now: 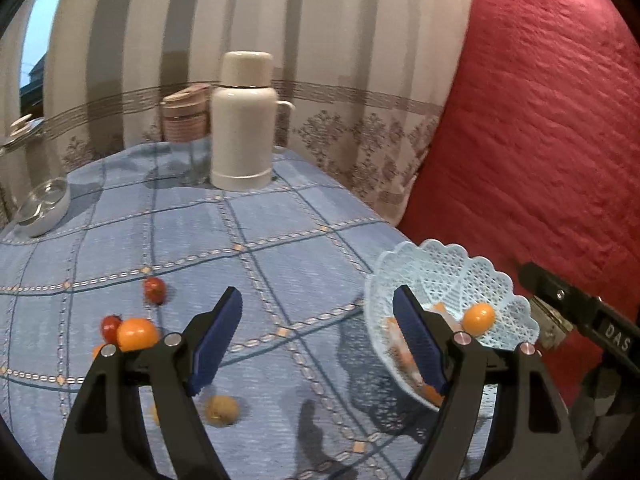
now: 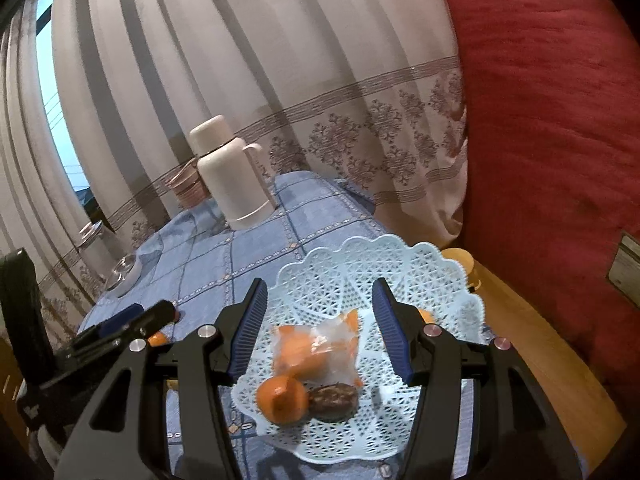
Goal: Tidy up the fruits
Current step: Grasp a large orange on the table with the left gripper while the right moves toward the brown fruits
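thermos (image 1: 242, 120): white, upright on blue checked tablecloth (image 1: 280, 240)
curtain (image 1: 340, 40): striped, behind
cushion (image 1: 540, 120): red, right

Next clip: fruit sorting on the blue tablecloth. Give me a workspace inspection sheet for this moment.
Surface: blue checked tablecloth, patterned, no spills seen.
Job's things: light blue lattice basket holding a wrapped orange piece, an orange and a brown fruit; loose on the cloth: an orange, two red fruits, a walnut.
Clutter: white thermos, pink container, steel bowl.
Grippers: left gripper open, empty; right gripper open over the basket.
Cables: nothing seen.
Surroundings: striped curtain, red quilted cover.
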The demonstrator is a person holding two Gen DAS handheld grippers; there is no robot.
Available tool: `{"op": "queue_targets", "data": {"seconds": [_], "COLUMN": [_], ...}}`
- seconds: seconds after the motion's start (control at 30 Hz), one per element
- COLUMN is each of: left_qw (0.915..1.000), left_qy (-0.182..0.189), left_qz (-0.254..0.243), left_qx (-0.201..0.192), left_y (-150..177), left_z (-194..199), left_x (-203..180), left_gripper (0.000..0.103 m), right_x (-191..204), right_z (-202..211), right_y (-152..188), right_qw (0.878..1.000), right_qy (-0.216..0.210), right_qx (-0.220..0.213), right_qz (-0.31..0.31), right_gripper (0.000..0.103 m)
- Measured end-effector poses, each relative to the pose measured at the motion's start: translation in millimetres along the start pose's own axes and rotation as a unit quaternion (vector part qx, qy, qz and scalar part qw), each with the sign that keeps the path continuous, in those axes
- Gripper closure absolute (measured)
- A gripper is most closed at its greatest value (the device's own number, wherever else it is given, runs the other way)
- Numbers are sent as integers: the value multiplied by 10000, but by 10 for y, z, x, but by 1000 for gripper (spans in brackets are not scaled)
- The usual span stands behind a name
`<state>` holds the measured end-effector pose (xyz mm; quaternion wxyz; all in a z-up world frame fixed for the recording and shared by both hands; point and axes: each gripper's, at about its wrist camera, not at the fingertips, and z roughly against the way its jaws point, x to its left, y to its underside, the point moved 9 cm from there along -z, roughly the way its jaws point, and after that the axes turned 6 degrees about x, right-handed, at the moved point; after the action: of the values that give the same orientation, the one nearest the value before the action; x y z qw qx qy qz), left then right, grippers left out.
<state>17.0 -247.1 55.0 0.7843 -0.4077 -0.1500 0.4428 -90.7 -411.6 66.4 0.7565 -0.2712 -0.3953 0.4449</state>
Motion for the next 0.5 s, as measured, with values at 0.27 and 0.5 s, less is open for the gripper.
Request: {"op": "queue_targets", "data": {"seconds": [0.27, 0.5], "left_qw": [9990, 9961], "left_qy": [-285, -603], "left_qz": [325, 640], "left_qx": [-62, -35], "left_y": [16, 133], "left_z": [113, 185], "left_x": [460, 931], "left_gripper": [25, 25], "right_x": [312, 528], "right_z": [-101, -191], "right_y": [157, 315], "right_qw": [9992, 9976], "right_qy": [-254, -430], "right_qx": [194, 387], "right_qz": [242, 390], "right_gripper": [46, 46]}}
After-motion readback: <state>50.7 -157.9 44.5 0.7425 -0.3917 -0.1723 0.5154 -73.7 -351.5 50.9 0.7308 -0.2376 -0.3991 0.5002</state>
